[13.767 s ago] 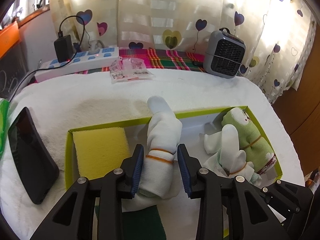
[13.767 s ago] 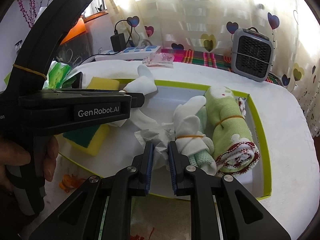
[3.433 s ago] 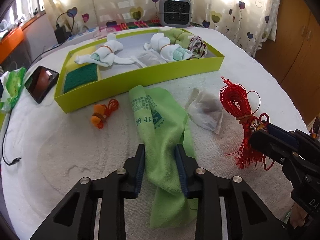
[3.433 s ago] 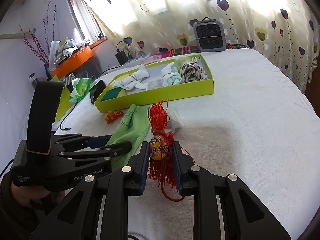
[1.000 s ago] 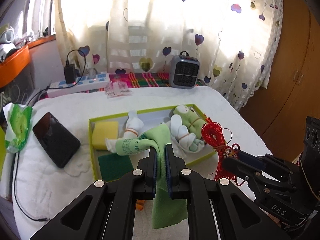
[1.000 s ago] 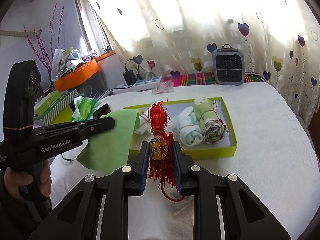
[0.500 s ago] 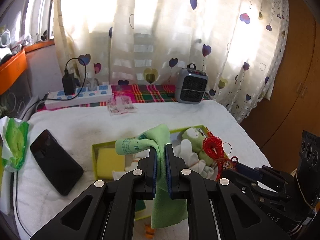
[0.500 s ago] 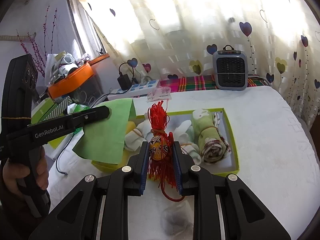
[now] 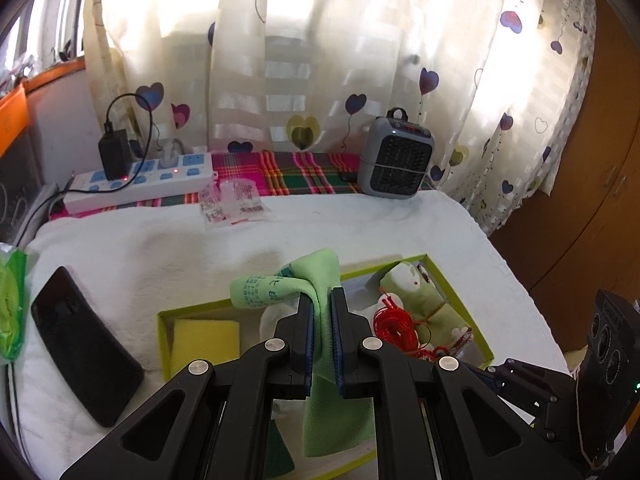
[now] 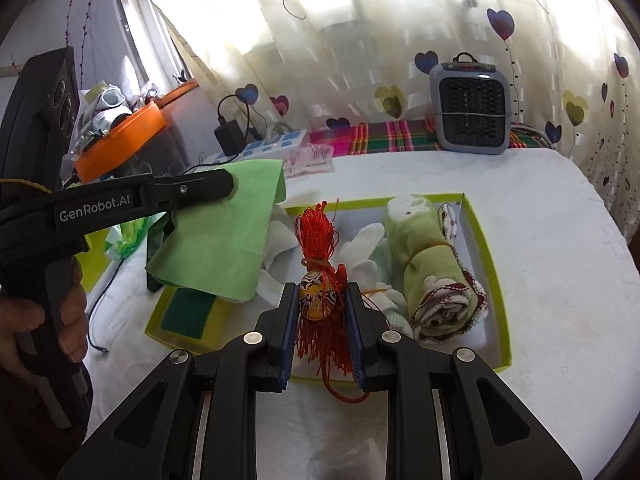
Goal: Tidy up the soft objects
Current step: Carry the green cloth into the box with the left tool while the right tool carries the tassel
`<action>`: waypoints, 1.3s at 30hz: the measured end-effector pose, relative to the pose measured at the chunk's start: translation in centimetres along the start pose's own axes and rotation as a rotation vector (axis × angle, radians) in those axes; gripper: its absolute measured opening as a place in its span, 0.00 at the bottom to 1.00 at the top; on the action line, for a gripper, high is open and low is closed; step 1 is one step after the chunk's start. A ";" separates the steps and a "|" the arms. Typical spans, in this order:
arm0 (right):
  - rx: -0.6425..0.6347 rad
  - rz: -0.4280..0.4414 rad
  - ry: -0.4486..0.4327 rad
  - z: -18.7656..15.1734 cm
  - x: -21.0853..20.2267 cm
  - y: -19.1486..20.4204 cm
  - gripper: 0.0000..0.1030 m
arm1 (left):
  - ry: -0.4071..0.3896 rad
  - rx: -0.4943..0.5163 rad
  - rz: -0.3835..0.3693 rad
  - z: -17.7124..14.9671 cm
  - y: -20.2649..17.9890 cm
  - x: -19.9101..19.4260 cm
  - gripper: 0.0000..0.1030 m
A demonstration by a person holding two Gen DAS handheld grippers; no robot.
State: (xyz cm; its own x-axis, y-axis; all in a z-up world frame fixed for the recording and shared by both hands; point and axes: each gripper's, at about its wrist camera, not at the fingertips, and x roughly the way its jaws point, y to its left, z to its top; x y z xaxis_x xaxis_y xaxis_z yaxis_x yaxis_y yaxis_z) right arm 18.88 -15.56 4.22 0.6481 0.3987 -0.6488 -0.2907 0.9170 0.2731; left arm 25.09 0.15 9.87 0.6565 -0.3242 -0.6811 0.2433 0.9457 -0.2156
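Note:
My left gripper [image 9: 320,300] is shut on a green cloth [image 9: 316,276] that hangs above the lime-green box [image 9: 162,332]. From the right wrist view the same green cloth [image 10: 228,232] drapes from the left gripper [image 10: 230,186] over the box's left half. My right gripper [image 10: 322,300] is shut on a red tassel ornament [image 10: 318,280] with a painted mask charm, held over the box's near side. Inside the box [image 10: 494,280] lie a rolled green towel [image 10: 432,272], white rolled socks [image 10: 370,256] and a yellow-green sponge [image 9: 204,338].
A black phone [image 9: 80,356] lies left of the box on the white blanket. Behind stand a small grey heater [image 9: 394,160], a power strip [image 9: 140,180] with a charger, and plastic packets [image 9: 232,204]. A person's hand [image 10: 36,328] holds the left gripper's handle.
Both grippers have moved forward toward the box with their loads; the box now sits closer and lower in both views, and the cloth hangs over it.

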 end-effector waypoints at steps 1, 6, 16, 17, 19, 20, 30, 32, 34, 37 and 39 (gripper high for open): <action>-0.001 -0.002 0.002 0.0 0.1 0.0 0.23 | 0.002 -0.001 -0.003 0.1 0.0 0.2 0.07; -0.010 -0.013 0.009 0.1 0.7 0.0 0.23 | 0.011 0.001 0.000 0.4 0.0 1.2 0.08; -0.011 -0.038 0.024 0.4 2.0 -0.1 0.23 | 0.064 0.016 0.020 0.1 -0.1 4.0 0.08; -0.011 -0.037 0.023 0.3 2.0 -0.2 0.23 | 0.069 0.016 0.022 0.0 -0.1 4.2 0.08; -0.011 -0.036 0.023 0.4 2.0 -0.2 0.23 | 0.081 0.015 0.021 -0.1 -0.1 4.7 0.08; -0.011 -0.037 0.022 0.4 2.0 -0.2 0.23 | 0.083 0.012 0.021 -0.1 -0.1 4.9 0.08; -0.052 -0.071 0.019 0.5 2.4 0.2 0.23 | 0.117 0.022 0.026 -0.7 -0.3 6.0 0.08; -0.057 -0.075 0.019 0.5 2.4 0.2 0.23 | 0.123 0.020 0.030 -0.9 -0.3 6.2 0.09; -0.060 -0.078 0.018 0.5 2.4 0.3 0.23 | 0.126 0.015 0.031 -1.0 -0.2 6.3 0.10; -0.061 -0.081 0.018 0.5 2.5 0.3 0.23 | 0.128 0.008 0.024 -1.0 0.0 6.3 0.14; -0.061 -0.079 0.018 0.5 2.5 0.3 0.23 | 0.131 0.008 0.018 -1.0 -0.1 6.3 0.19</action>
State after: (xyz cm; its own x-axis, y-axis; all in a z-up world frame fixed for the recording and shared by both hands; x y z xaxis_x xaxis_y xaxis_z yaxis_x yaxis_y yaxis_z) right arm 20.74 -14.32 3.04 0.6582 0.3246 -0.6792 -0.2823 0.9428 0.1770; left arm 28.51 -1.92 4.88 0.5623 -0.3003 -0.7705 0.2381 0.9511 -0.1969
